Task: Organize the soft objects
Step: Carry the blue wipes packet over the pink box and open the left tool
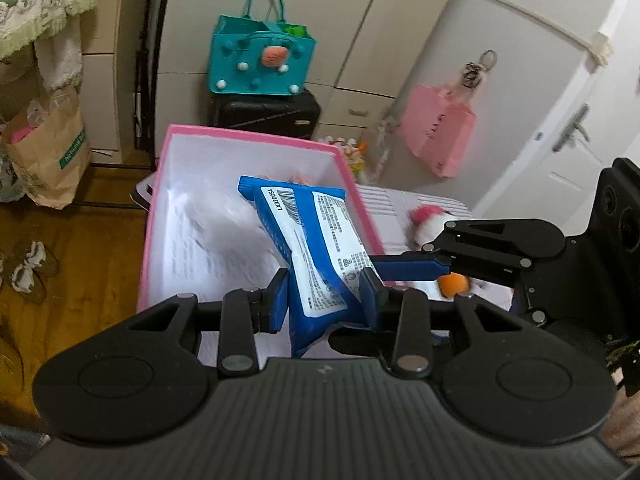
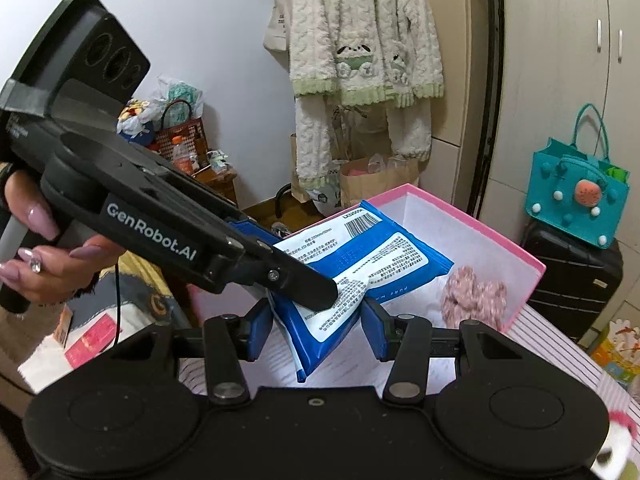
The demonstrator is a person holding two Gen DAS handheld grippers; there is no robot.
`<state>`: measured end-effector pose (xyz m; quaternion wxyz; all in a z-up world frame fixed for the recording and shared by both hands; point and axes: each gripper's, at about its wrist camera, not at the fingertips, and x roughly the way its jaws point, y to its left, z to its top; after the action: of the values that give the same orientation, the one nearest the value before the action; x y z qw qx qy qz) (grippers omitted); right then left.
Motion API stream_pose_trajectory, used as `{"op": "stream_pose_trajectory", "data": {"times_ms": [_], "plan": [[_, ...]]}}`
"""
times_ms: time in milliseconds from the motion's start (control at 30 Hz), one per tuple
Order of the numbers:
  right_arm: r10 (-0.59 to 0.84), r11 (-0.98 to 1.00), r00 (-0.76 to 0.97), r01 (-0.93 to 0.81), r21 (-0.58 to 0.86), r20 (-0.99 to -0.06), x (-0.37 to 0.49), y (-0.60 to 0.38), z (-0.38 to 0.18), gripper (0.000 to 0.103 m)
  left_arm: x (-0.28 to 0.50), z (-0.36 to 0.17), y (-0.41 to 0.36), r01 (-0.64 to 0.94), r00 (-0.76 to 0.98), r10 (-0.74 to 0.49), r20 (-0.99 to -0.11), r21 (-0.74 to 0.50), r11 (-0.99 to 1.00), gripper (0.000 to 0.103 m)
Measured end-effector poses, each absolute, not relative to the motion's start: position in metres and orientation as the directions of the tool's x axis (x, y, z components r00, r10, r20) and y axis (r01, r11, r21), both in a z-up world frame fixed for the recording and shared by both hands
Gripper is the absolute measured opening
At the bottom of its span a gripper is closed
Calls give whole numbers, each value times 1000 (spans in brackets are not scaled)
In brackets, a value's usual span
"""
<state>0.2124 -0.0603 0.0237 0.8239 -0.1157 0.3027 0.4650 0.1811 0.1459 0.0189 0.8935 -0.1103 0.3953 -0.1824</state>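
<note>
Blue wet-wipes pack [image 1: 316, 248] is hanging over the pink box [image 1: 256, 136], pinched in the left gripper [image 1: 324, 296], its lower end hidden. From the right wrist, the right gripper [image 2: 316, 328] is also clamping the pack, the left gripper covering part of the label.

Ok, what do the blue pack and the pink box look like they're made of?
Blue wipes pack: thin glossy plastic film, seemingly; it creases and sags where pinched, with a printed label. Pink box: probably matte cardboard; straight rigid walls, pink outside, white inside.
</note>
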Motion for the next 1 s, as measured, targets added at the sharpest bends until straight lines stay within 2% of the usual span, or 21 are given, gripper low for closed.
{"op": "stream_pose_trajectory", "data": {"times_ms": [267,500,733,1000], "plan": [[684,537,346,-835,123,-642,287,-39,-10,54,252,-12,158,186,607,-351,-713,-301,935,35],[640,525,288,-841,131,-712,328,-17,-37,54,294,-37,156,153,564,-274,-779,-227,962,35],[539,490,276,-871,30,-796,336,4,-45,53,309,-49,150,166,533,-218,-817,-151,975,35],[436,495,343,-863,-96,-832,327,12,-50,54,308,-54,143,161,534,-190,-824,-121,979,36]]}}
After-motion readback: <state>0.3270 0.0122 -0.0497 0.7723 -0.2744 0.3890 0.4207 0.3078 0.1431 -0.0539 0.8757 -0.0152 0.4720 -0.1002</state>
